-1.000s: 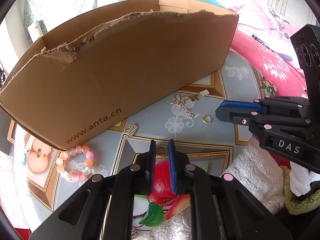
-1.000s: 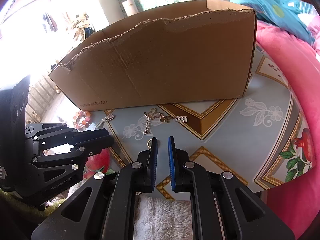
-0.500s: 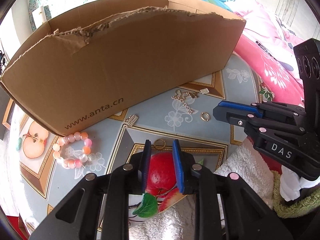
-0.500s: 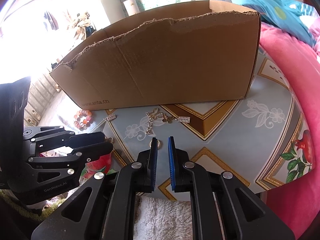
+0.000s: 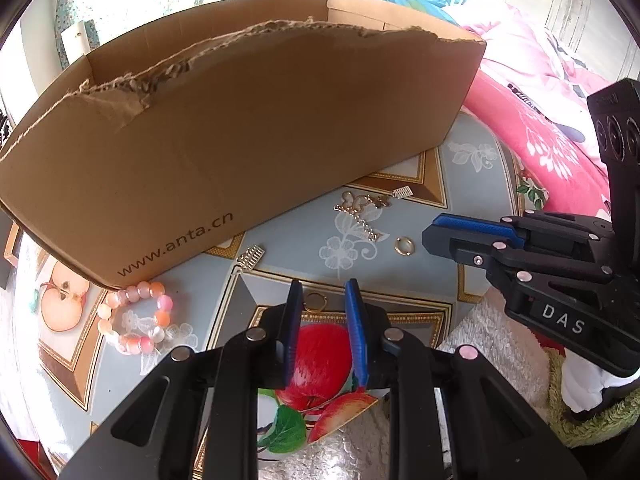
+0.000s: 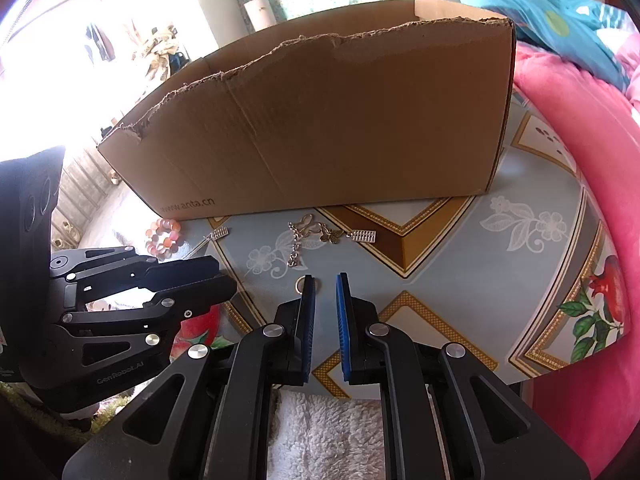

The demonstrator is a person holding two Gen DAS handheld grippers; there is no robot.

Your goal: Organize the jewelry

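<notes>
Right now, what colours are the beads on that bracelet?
Pink, peach-orange and milky white beads on the bracelet, clearest in the left wrist view.

Brown cardboard box [image 5: 248, 128]; pink-orange bead bracelet [image 5: 134, 318]; grey-blue floral tablecloth [image 6: 520, 248]; pink blanket [image 5: 540, 120].

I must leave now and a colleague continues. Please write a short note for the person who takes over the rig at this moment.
Left gripper: jaws just opened wider, empty, a small gold ring on the table just beyond the tips.
Right gripper: narrow gap, empty; second ring beside its left tip.
Bead bracelet, butterfly chain and two small charms lie in front of the cardboard box.
Done: nothing visibly put away.
Left: likely all pieces.
</notes>
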